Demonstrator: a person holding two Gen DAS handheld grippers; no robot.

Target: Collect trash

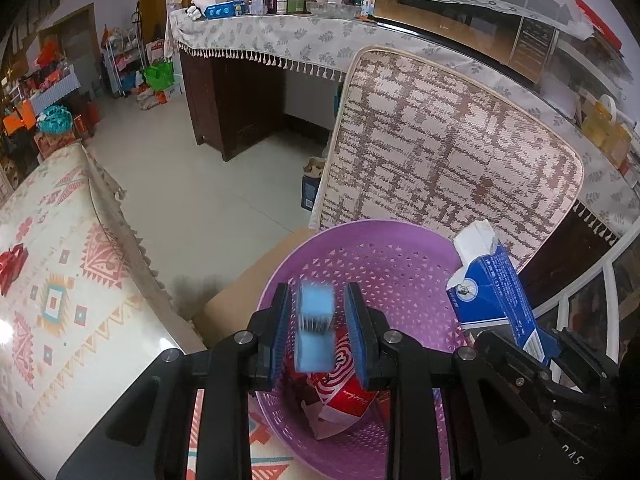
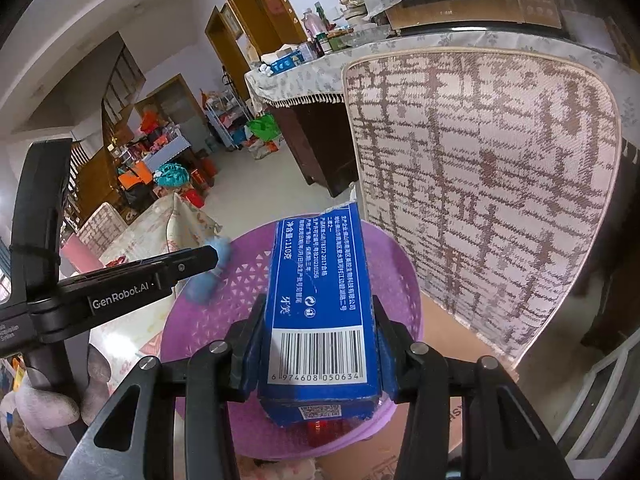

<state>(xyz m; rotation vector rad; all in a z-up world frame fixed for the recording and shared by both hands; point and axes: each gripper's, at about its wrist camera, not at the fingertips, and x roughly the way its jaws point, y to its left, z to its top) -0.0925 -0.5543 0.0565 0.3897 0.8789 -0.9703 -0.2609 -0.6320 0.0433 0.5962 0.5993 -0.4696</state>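
Note:
A purple perforated basket [image 1: 400, 264] sits on a cardboard box and also shows in the right wrist view [image 2: 392, 264]. A red packet [image 1: 344, 396] lies inside it. My left gripper [image 1: 318, 332] is open above the basket; a blurred light-blue item [image 1: 316, 328] is between its jaws, touching neither, apparently falling. It also shows in the right wrist view [image 2: 208, 276]. My right gripper [image 2: 320, 344] is shut on a blue toothpaste box [image 2: 320, 300] with a torn white end, held over the basket's right rim; the box shows in the left wrist view [image 1: 492, 300].
A patterned mattress [image 1: 448, 152] leans upright behind the basket. A patterned cloth-covered surface [image 1: 52, 280] lies to the left. A cardboard box [image 1: 240, 300] is under the basket. A cloth-covered counter [image 1: 280, 40] with bottles stands beyond the tiled floor [image 1: 192, 184].

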